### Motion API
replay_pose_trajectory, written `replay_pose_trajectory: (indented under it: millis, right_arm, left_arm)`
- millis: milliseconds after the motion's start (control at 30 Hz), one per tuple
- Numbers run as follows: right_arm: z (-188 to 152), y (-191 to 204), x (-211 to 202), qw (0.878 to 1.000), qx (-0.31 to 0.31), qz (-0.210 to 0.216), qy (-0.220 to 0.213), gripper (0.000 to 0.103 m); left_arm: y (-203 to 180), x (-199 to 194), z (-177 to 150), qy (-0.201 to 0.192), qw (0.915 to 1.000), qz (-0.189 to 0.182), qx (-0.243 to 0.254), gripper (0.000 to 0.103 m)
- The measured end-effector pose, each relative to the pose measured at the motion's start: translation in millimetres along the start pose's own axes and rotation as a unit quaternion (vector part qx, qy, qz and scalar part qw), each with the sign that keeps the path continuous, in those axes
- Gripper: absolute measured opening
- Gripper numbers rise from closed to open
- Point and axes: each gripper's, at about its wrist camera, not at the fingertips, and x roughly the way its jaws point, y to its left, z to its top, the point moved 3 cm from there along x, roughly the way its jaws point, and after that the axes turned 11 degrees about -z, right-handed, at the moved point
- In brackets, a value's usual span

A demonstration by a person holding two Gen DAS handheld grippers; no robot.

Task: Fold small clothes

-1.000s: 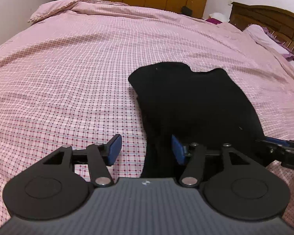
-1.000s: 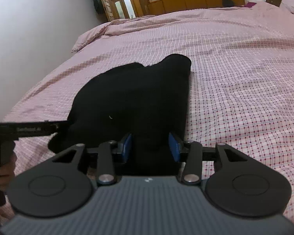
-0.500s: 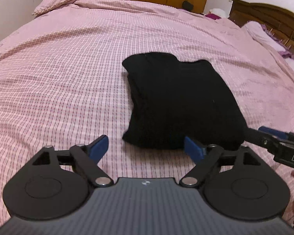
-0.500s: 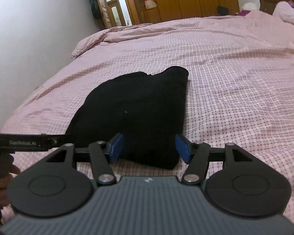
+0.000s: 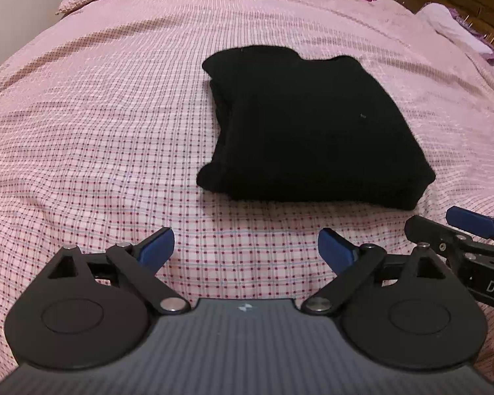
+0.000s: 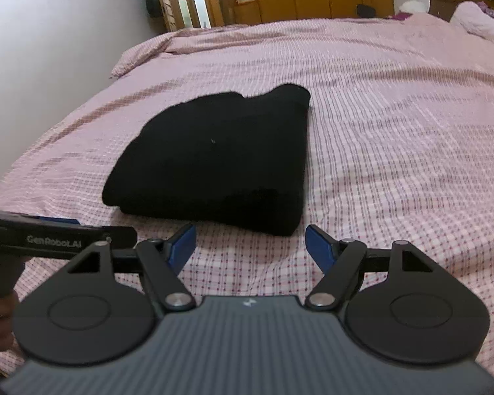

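Black folded cloth (image 5: 309,131) lies on the pink bed (image 5: 98,115) mid-frame, just beyond the left gripper (image 5: 246,247) and right gripper (image 6: 250,242), both freshly spread wide and empty.

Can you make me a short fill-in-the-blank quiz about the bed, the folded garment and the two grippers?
1. The folded garment is ____ in colour.
2. It lies on a checked ____ bedspread.
3. Between the open left gripper fingers lies only ____.
4. The right gripper sits just ____ of the garment, not touching.

Missing words: black; pink; bedspread; short
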Motion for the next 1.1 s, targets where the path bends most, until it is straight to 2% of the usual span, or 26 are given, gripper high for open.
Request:
replay_pose_trajectory:
  millis: [267,533,1100]
  right_arm:
    - [-5,-3,7,1.0,0.014,-0.006,0.013,0.075]
    - [-9,-6,14,0.999,0.025,-0.004,0.022,0.075]
    - [-9,-7,14,0.999,0.025,-0.003,0.02,0.075]
  left_arm:
    - [2,12,-7,0.021,0.9997,0.009,-0.006,0.097]
    - [1,19,-8,0.025,0.9994,0.023,0.0,0.097]
    - [1,23,-10,0.029,0.9994,0.021,0.001,0.097]
